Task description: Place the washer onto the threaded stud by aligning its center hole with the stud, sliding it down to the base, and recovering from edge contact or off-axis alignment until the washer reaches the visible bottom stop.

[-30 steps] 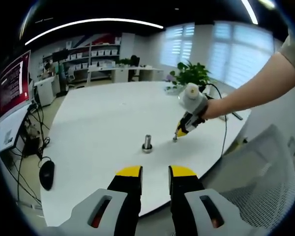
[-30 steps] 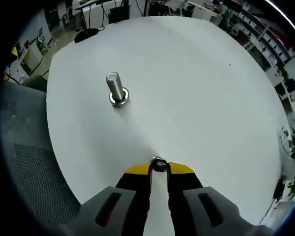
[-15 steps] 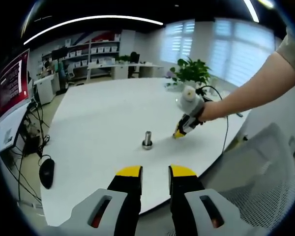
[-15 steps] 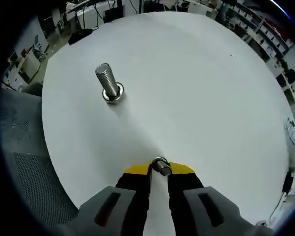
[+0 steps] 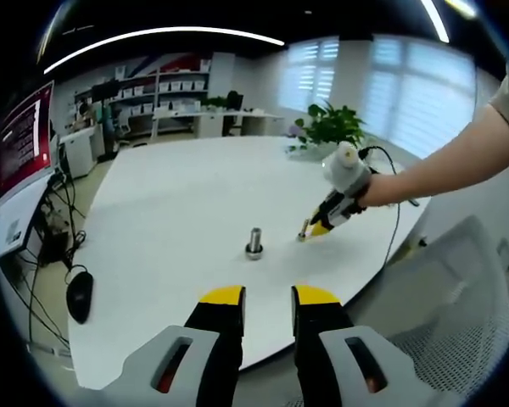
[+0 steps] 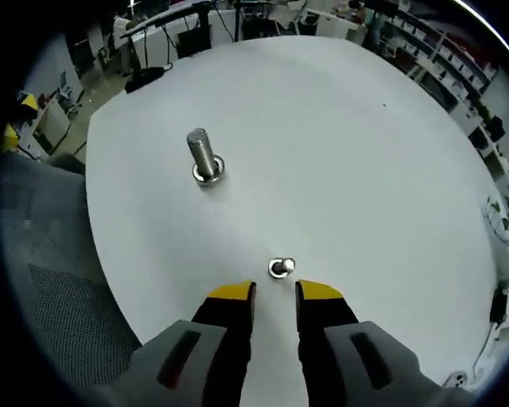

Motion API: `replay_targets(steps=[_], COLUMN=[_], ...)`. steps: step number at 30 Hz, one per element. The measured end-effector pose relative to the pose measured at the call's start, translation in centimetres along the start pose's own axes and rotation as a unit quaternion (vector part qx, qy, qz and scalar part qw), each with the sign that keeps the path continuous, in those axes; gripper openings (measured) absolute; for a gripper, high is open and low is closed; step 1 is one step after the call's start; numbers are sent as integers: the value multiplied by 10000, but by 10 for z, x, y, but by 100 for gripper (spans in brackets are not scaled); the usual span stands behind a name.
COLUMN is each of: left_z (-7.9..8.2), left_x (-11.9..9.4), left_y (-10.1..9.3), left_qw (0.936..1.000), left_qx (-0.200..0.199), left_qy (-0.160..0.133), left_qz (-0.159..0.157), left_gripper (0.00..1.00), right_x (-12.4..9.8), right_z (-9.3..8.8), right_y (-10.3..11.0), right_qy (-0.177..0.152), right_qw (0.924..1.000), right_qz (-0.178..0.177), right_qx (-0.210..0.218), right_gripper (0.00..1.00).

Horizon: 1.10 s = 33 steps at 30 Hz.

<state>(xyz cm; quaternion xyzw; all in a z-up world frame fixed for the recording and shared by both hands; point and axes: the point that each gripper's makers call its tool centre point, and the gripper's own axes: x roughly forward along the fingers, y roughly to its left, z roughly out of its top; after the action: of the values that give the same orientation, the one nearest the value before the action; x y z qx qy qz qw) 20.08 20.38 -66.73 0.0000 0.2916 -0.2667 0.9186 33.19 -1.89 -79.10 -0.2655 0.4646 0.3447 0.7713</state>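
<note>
— How is the light?
— Bright and even: long ceiling light strips and blinded windows wash the round white desk, leaving only faint shadows.
— And sharpness?
— Crisp centrally; fisheye bending curves the desk's edge, softening distant shelves.

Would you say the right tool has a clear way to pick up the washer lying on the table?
Probably yes: the washer lies on the bare white table just ahead of the open right tool, apart from the stud, with nothing between.
</note>
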Motion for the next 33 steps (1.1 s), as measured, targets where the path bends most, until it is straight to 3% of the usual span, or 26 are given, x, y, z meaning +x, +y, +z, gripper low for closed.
replay_targets(steps=[3, 8, 11, 14, 17, 21, 25, 26, 27, 29, 31, 33], left_z=[0, 1, 1, 3, 7, 7, 9, 9, 10, 10, 9, 10], left_x=[0, -1, -1, -3, -6, -5, -7, -7, -8, -9, -9, -9], left_y=[-1, -5, -7, -6, -3, -3, -1, 0, 0, -2, -2, -1], left_qw=[10000, 9998, 9997, 9996, 9989, 9992, 9991, 9990, 9989, 9988, 9990, 9991], left_qx=[-62, -129, -123, -154, -315, -253, -234, -250, -258, -292, -230, -171], left_qy=[-26, -73, -57, -161, -315, -292, -350, -368, -380, -395, -371, -368], left_qz=[-45, -135, -185, -175, -155, -110, -31, -1, 0, -3, 49, 104], left_gripper=[20, 22, 22, 22, 22, 23, 23, 23, 23, 24, 25, 25], right_x=[-16, -54, -74, -98, -120, -145, -155, -159, -165, -172, -175, -179], right_z=[-5, 3, -3, 2, 2, -1, -6, -8, -7, -5, -12, -15], right_y=[3, 9, 15, 23, 29, 40, 51, 55, 59, 60, 63, 65], right_qy=[-114, -807, -951, -1505, -1837, -2142, -2350, -2436, -2606, -2895, -2797, -2837], right_qw=[9998, 9957, 9939, 9851, 9779, 9722, 9644, 9575, 9455, 9353, 9417, 9431], right_qz=[-102, -187, -214, -206, -256, -363, -176, -50, 129, 193, 77, 7], right_qx=[-123, 414, 511, 804, 968, 875, 1202, 1543, 1949, 2028, 1870, 1735], right_gripper=[22, 23, 24, 24, 23, 24, 25, 25, 26, 28, 29, 29])
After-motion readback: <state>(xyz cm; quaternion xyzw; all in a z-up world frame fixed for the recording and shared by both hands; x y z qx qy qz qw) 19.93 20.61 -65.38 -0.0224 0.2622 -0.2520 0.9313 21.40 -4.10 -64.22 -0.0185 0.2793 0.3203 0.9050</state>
